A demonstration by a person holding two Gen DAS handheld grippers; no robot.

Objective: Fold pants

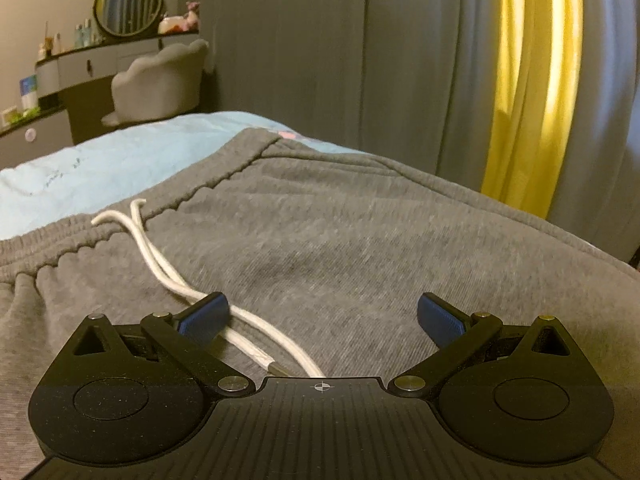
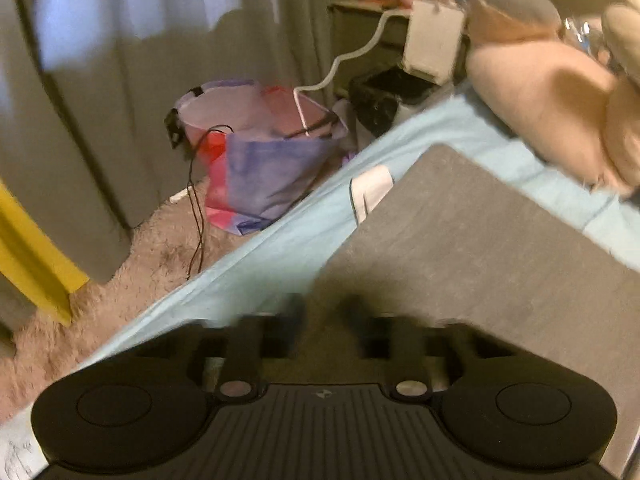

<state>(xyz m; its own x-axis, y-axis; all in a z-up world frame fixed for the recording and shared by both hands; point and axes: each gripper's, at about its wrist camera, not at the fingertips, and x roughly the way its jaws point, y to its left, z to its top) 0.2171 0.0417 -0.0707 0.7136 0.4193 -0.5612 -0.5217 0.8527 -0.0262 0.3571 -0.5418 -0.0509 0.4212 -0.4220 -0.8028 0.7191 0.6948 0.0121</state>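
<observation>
Grey sweatpants (image 1: pixel 320 220) lie spread on a light blue bed sheet (image 1: pixel 100 160), the elastic waistband (image 1: pixel 200 192) to the left. A white drawstring (image 1: pixel 160 260) trails from the waistband and passes under my left gripper's left finger. The left gripper (image 1: pixel 323 320) hovers low over the pants, open, with nothing clamped. In the right wrist view the pants (image 2: pixel 460 240) form a flat grey panel near the bed's edge, with a white patch (image 2: pixel 372 190) beside it. My right gripper (image 2: pixel 326 312) is blurred, its fingers drawn close together on the grey fabric at the panel's edge.
A dressing table with a round mirror (image 1: pixel 128 2) and a padded chair (image 1: pixel 160 84) stand beyond the bed. Grey and yellow curtains (image 1: pixel 532 100) hang behind. Beside the bed are a purple and red bag (image 2: pixel 260 152), a black bin (image 2: pixel 384 96) and shaggy rug (image 2: pixel 120 272); a beige plush toy (image 2: pixel 540 108) lies on the sheet.
</observation>
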